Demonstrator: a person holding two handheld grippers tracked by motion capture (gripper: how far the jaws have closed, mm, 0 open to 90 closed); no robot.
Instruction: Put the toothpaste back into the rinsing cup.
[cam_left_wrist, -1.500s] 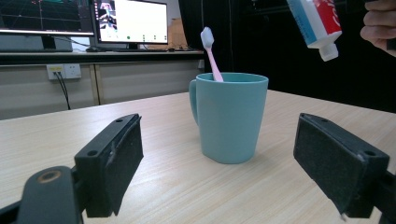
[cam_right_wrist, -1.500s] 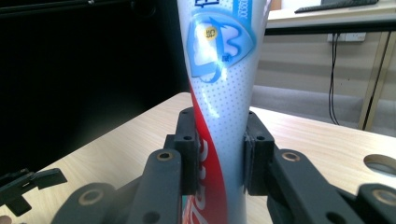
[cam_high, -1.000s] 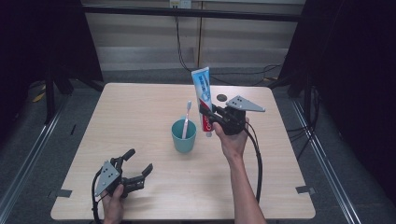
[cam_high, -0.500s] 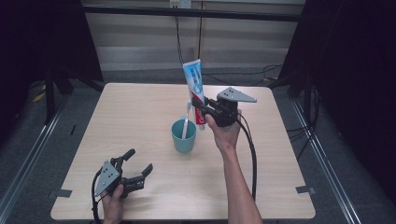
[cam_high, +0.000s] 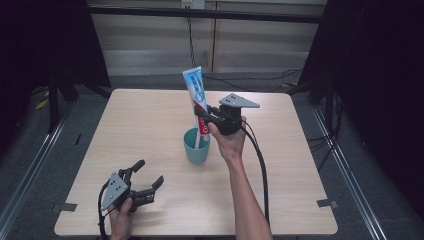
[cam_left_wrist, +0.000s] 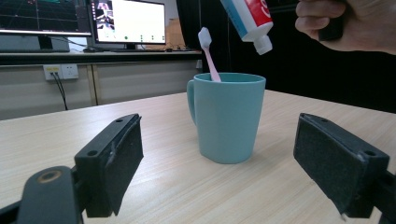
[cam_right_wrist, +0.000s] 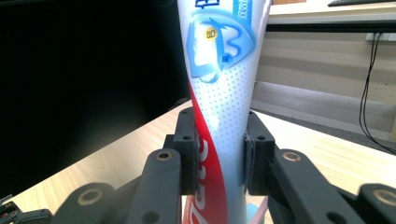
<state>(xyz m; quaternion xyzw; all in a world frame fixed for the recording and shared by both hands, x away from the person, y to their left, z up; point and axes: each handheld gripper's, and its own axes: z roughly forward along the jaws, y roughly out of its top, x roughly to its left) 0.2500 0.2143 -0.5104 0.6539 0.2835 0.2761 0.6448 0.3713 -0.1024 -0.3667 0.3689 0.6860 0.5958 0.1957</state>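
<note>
A teal mug (cam_high: 195, 146) (cam_left_wrist: 227, 116) stands mid-table with a pink toothbrush (cam_left_wrist: 208, 52) (cam_high: 196, 139) leaning in it. My right gripper (cam_high: 206, 119) (cam_right_wrist: 218, 154) is shut on a blue, white and red toothpaste tube (cam_high: 196, 100) (cam_right_wrist: 219, 93), held nearly upright, cap end down. The white cap (cam_left_wrist: 262, 45) hangs just above the mug's rim. My left gripper (cam_high: 147, 176) (cam_left_wrist: 233, 163) rests open on the table at the front left, jaws wide apart, pointed at the mug with nothing between them.
The wooden table (cam_high: 150, 125) has bare room around the mug. Monitors (cam_left_wrist: 126, 21) stand on a shelf behind, in the left gripper view. Black cable (cam_high: 260, 165) trails from the right gripper along the forearm. Tape marks (cam_high: 327, 203) sit near the table's front corners.
My right gripper has carried the toothpaste tube leftward and down, from beside the mug to over its rim. The left gripper has stayed in place, open.
</note>
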